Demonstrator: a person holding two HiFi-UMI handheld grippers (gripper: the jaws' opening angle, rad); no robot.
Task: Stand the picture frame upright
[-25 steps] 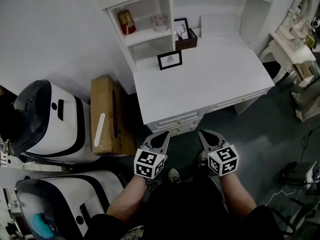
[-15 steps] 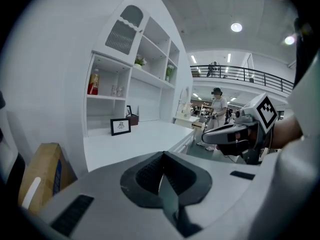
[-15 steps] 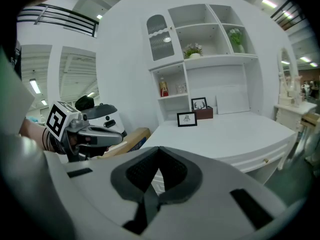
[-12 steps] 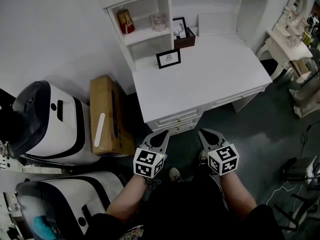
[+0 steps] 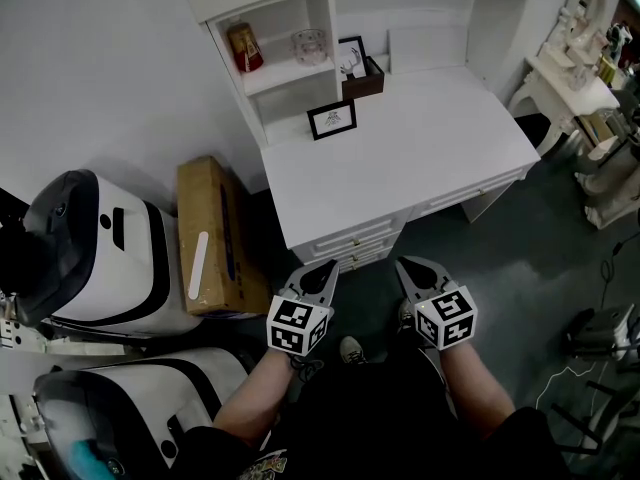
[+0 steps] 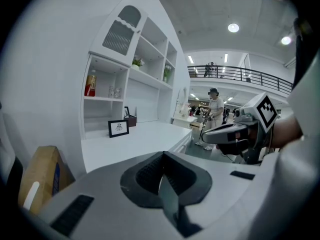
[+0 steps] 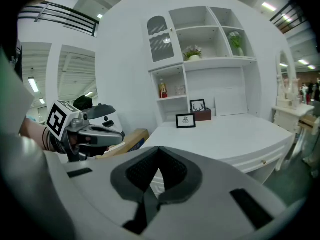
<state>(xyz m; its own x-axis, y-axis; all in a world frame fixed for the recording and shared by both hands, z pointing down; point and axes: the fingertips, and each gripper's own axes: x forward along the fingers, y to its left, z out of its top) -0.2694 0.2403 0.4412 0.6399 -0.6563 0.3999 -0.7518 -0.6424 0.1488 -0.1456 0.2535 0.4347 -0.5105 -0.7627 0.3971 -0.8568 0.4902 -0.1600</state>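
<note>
Picture frame (image 5: 332, 119) sits black-rimmed at the back left of the white desk (image 5: 430, 158), seemingly upright, probably light, rigid and glass-fronted, best pinched gently by its top edge, while left gripper (image 5: 328, 266) and right gripper (image 5: 403, 263) hang well short, jaws pressed together on nothing.

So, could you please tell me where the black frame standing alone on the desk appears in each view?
Head view: frame upper centre.
Left gripper view: frame left of centre.
Right gripper view: frame just right of centre.
Shared landmark: red bottle, up-left of it in all three.
</note>
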